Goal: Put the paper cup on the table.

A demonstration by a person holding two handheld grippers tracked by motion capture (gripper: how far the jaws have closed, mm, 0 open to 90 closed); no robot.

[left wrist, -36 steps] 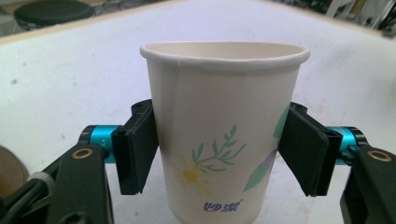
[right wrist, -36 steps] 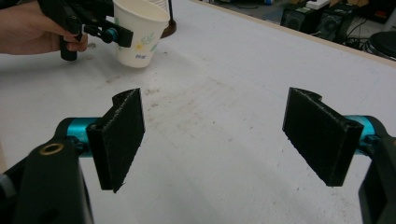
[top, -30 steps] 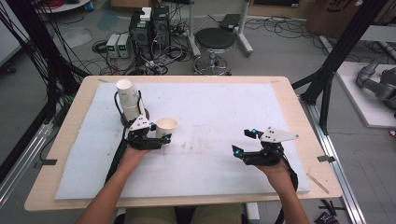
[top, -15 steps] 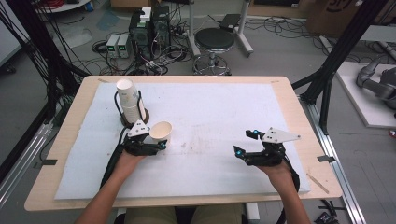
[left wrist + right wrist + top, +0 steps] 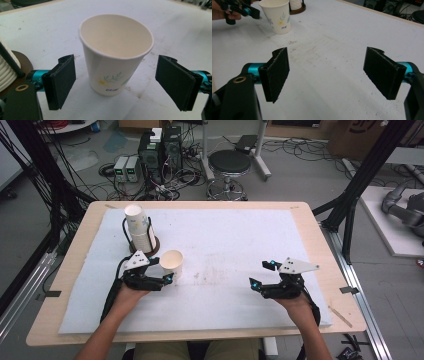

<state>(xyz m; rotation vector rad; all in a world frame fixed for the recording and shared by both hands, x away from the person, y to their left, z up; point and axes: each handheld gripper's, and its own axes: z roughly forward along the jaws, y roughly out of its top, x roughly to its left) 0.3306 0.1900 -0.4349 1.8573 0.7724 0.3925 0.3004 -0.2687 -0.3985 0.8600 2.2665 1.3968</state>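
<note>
High view: your left gripper [image 5: 167, 279] sits near-left on white mat [image 5: 240, 240], cup [image 5: 171, 263] upright just beyond its tips. Cup stack [image 5: 140, 232] in holder stands right behind, far-left. Your right gripper [image 5: 260, 274] rests near-right, well apart from cup, jaws spread, nothing in them.

Left gripper view: jaws just opened wide, cup [image 5: 115, 53] between them, upright on mat, gap on both sides, pads not touching.

Right gripper view: jaws wide, bare mat between. Cup [image 5: 277, 15] far-left, your left gripper [image 5: 249, 11] just beside it.
</note>
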